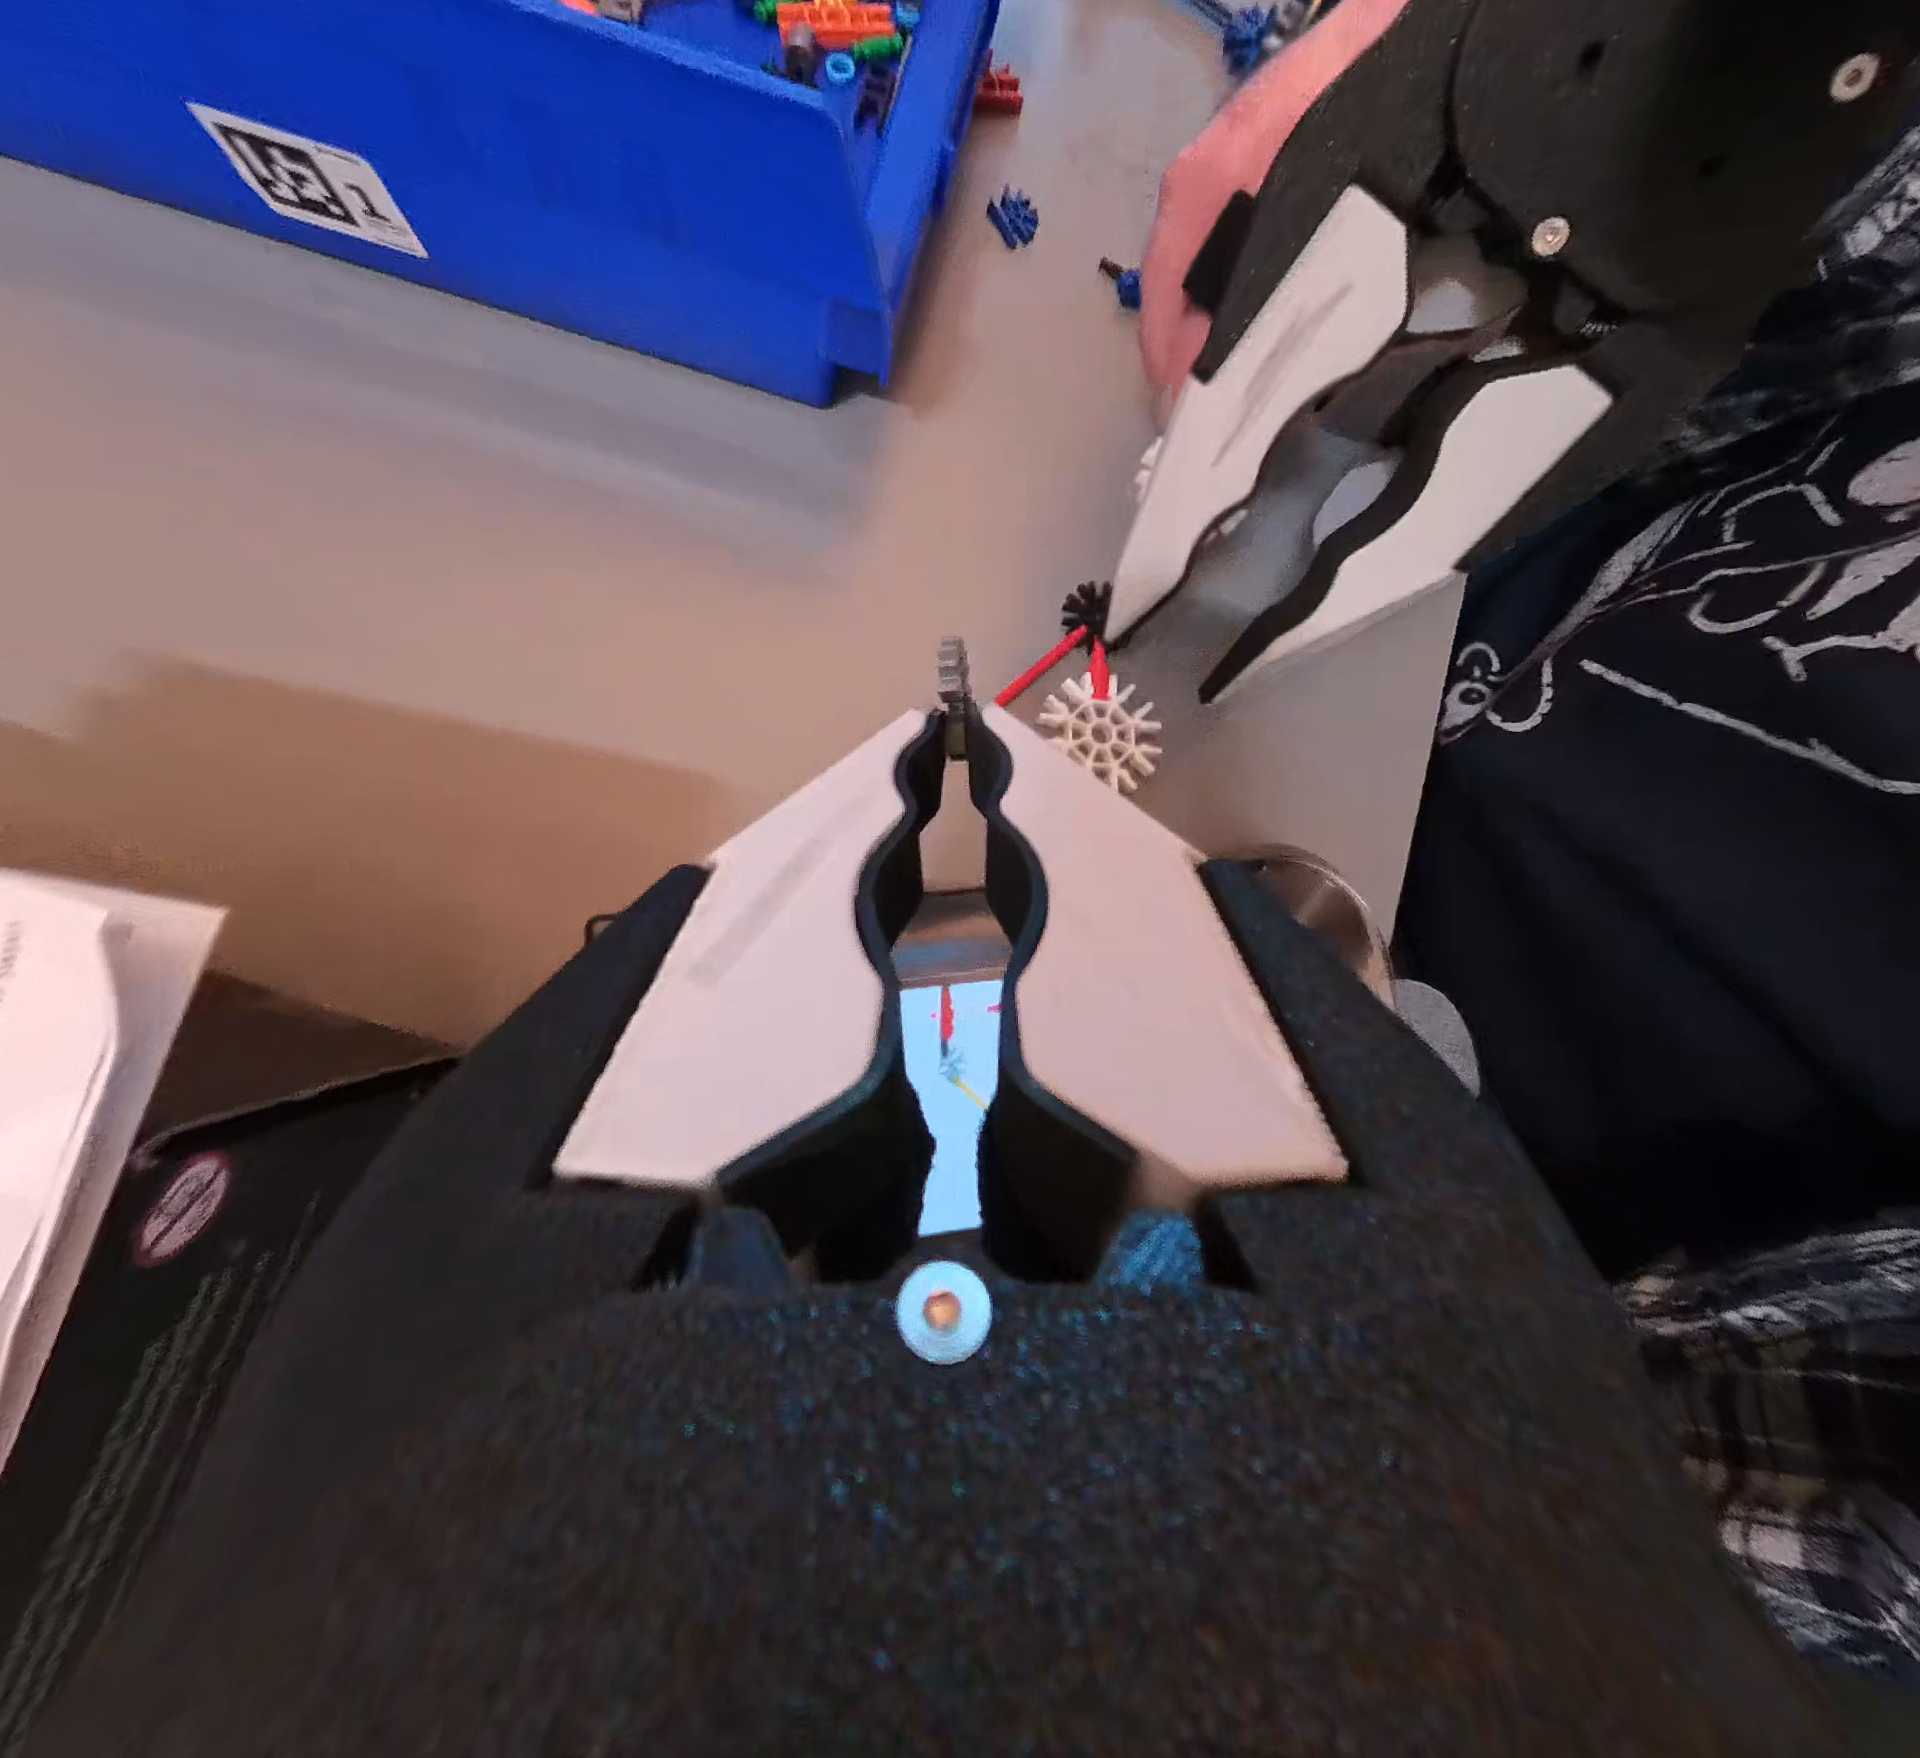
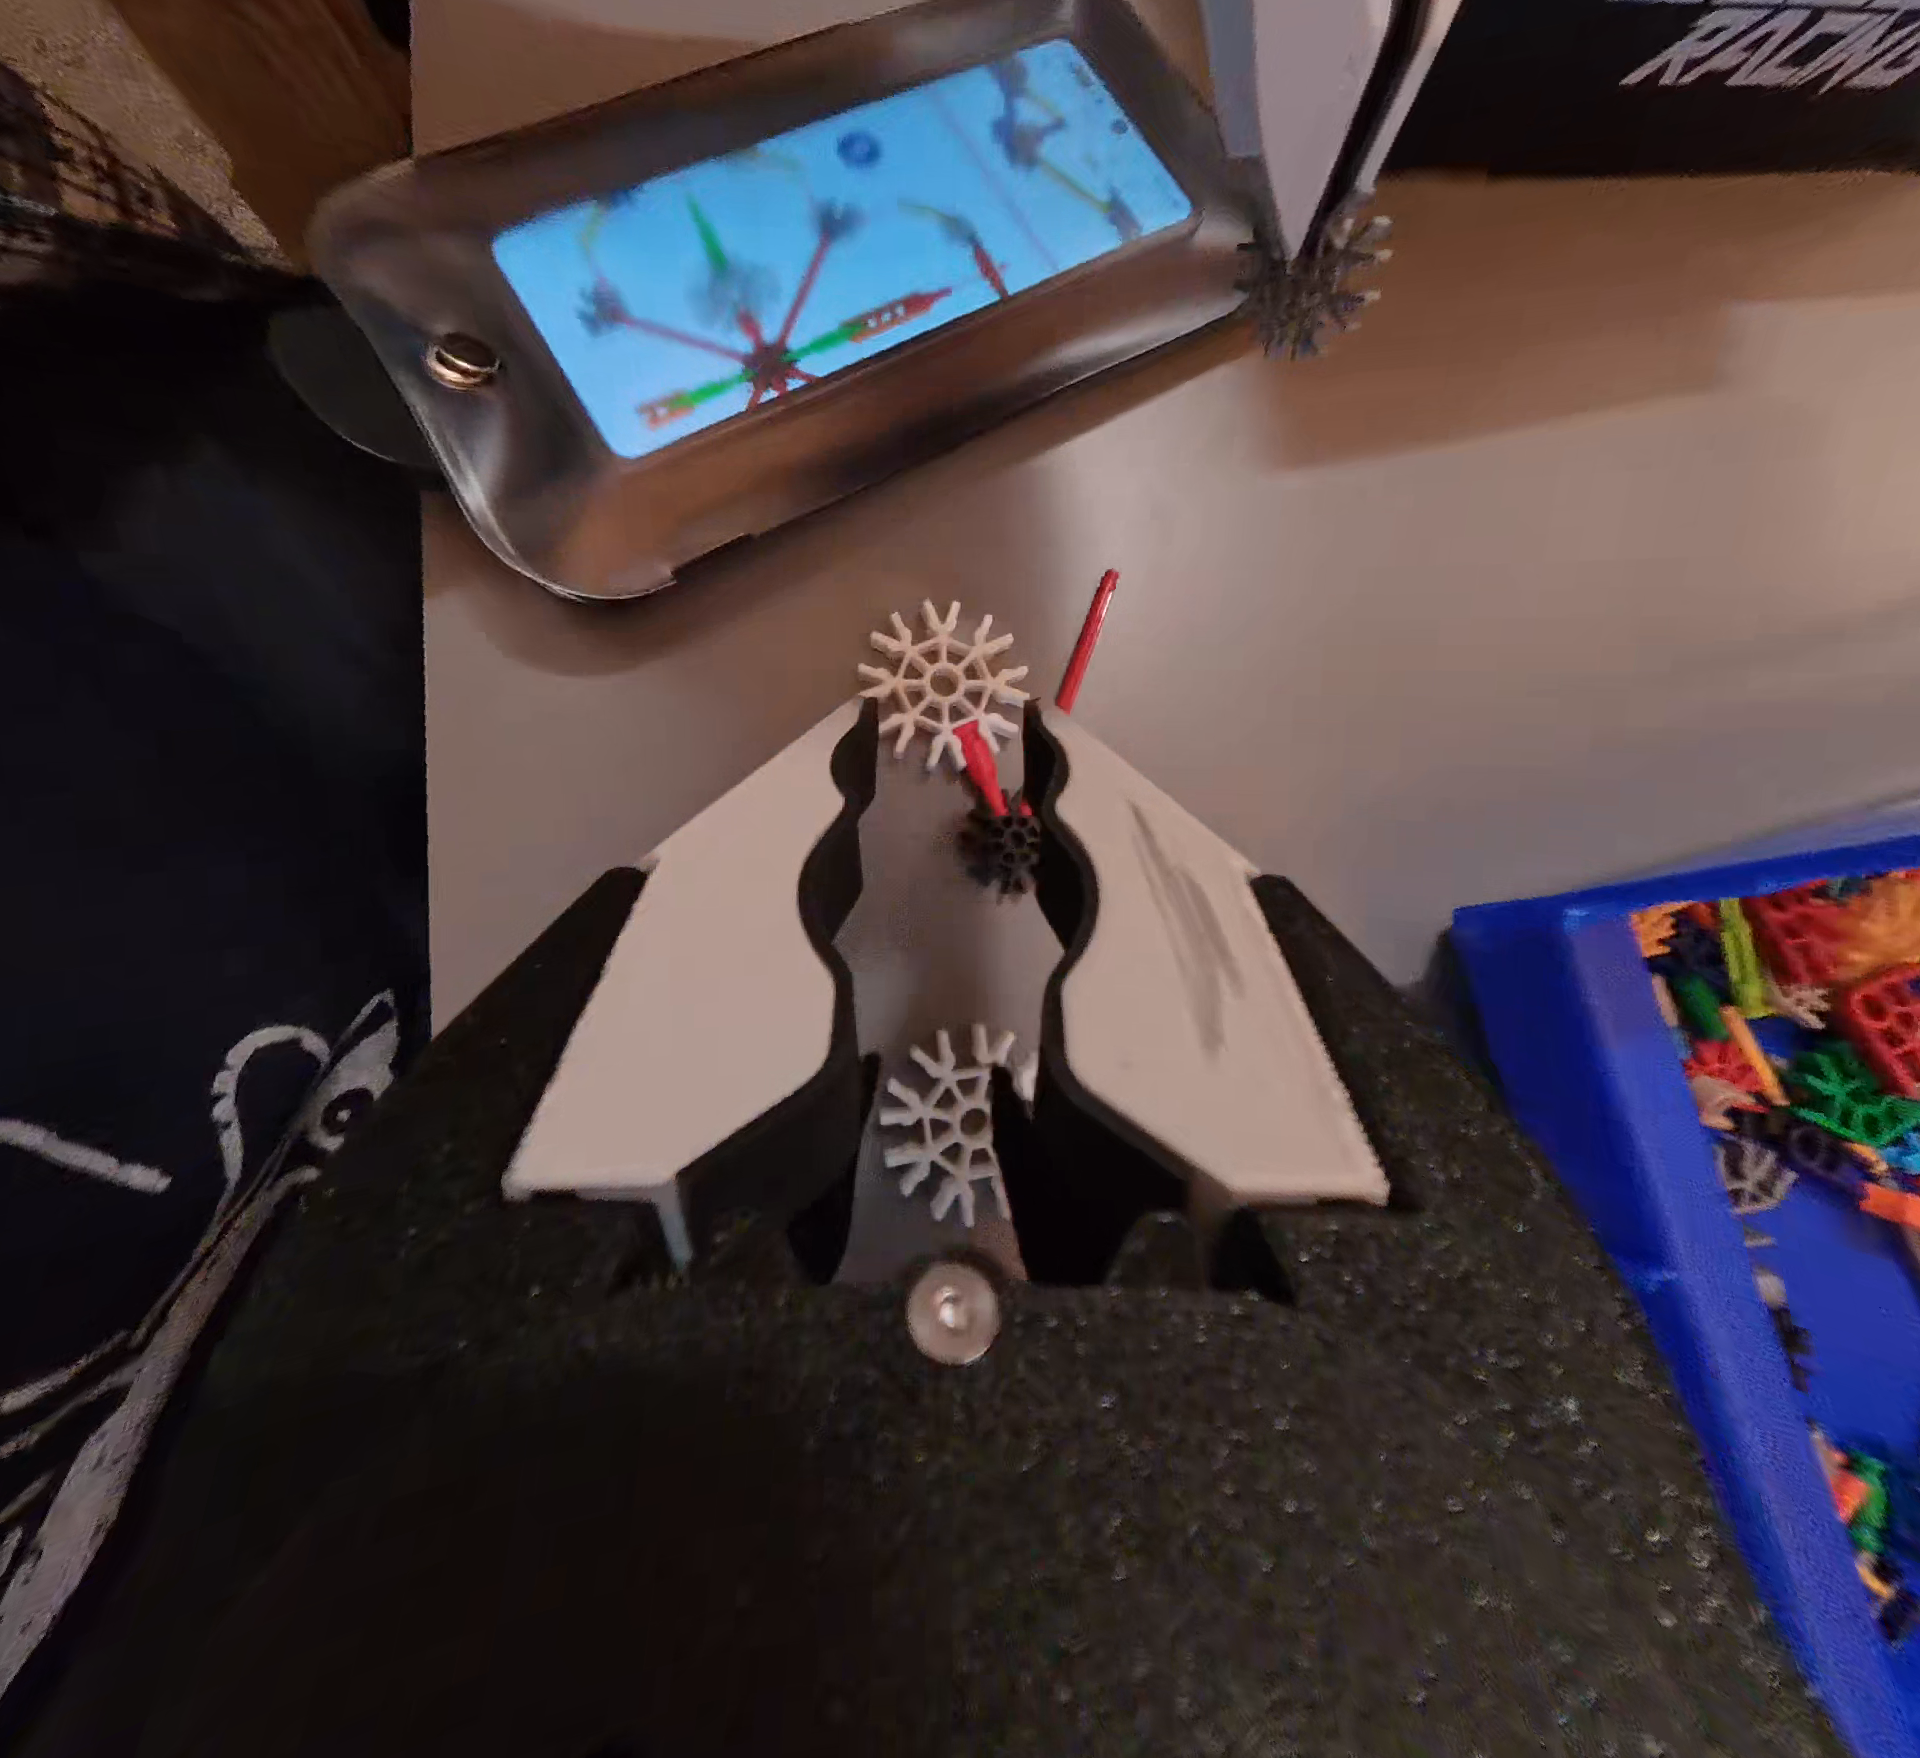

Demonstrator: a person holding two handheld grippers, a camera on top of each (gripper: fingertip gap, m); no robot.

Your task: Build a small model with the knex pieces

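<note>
Two claws work over the counter (image 2: 1351, 628). Left claw (image 1: 957, 721) pinches a grey connector (image 1: 954, 674) by its edge, leaving its slots free. Right claw (image 2: 943, 721), jaws parted, straddles a black connector (image 2: 1000, 842) with red rods (image 2: 979, 766) beside a white snowflake connector (image 2: 943, 682).

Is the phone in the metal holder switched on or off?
On. The phone's screen glows light blue and shows a diagram of rods and connectors inside the metal holder.

Black grainy left tool (image 1: 956, 721), white wavy-edged fingers (image 1: 790, 970), silver screw (image 1: 942, 1311), dark printed shirt (image 1: 1662, 773)
</note>
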